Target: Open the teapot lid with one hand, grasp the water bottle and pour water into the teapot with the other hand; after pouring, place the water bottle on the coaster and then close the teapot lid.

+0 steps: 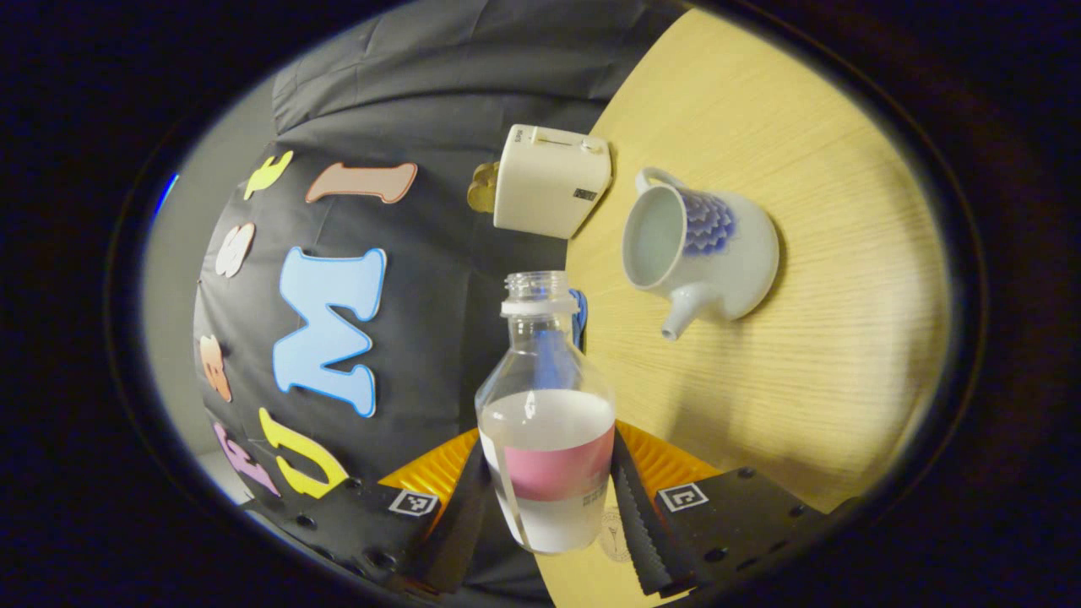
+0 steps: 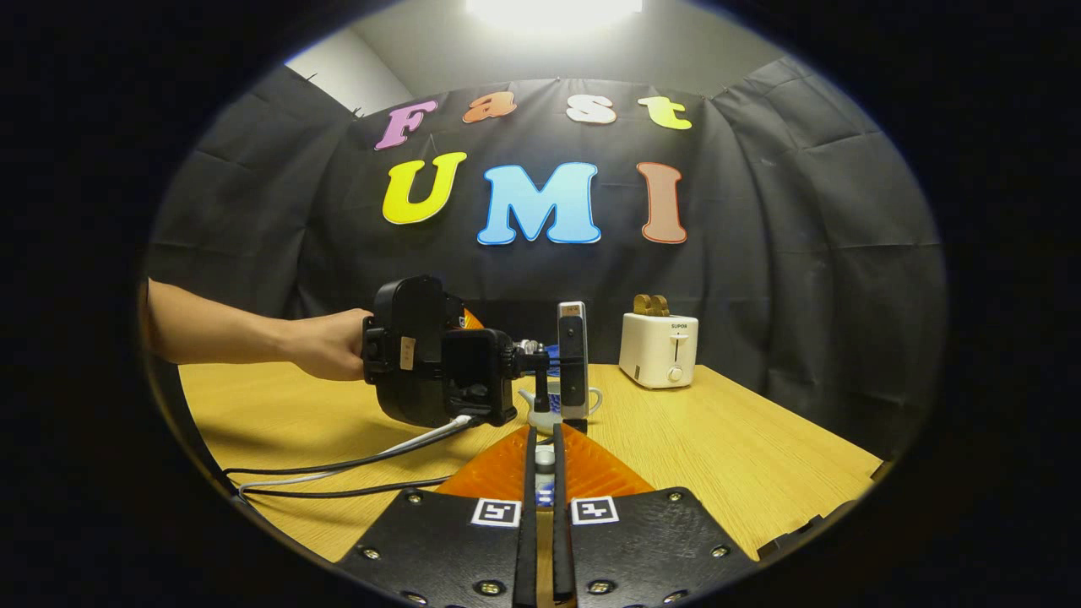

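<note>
With its lid off, the white ceramic teapot with blue pattern (image 1: 701, 253) waits beyond the tilted bottle.
The left gripper (image 1: 549, 498) clamps the clear plastic water bottle with pink label (image 1: 547, 422), half full, neck pointing toward the empty teapot's mouth. The right gripper (image 2: 545, 473) is nearly closed on something small, probably the lid; I cannot tell.

Light wooden table (image 2: 760, 456) with visible grain, straight edge at right; black cloth wall (image 2: 811, 279) behind, hung in folds and creases, wrapping round both sides; pale plain wall (image 2: 372, 76) above cloth at upper left; bright ceiling light (image 2: 553, 10) glaring at top centre; cream toaster (image 2: 658, 350) at table's far edge, against cloth.
</note>
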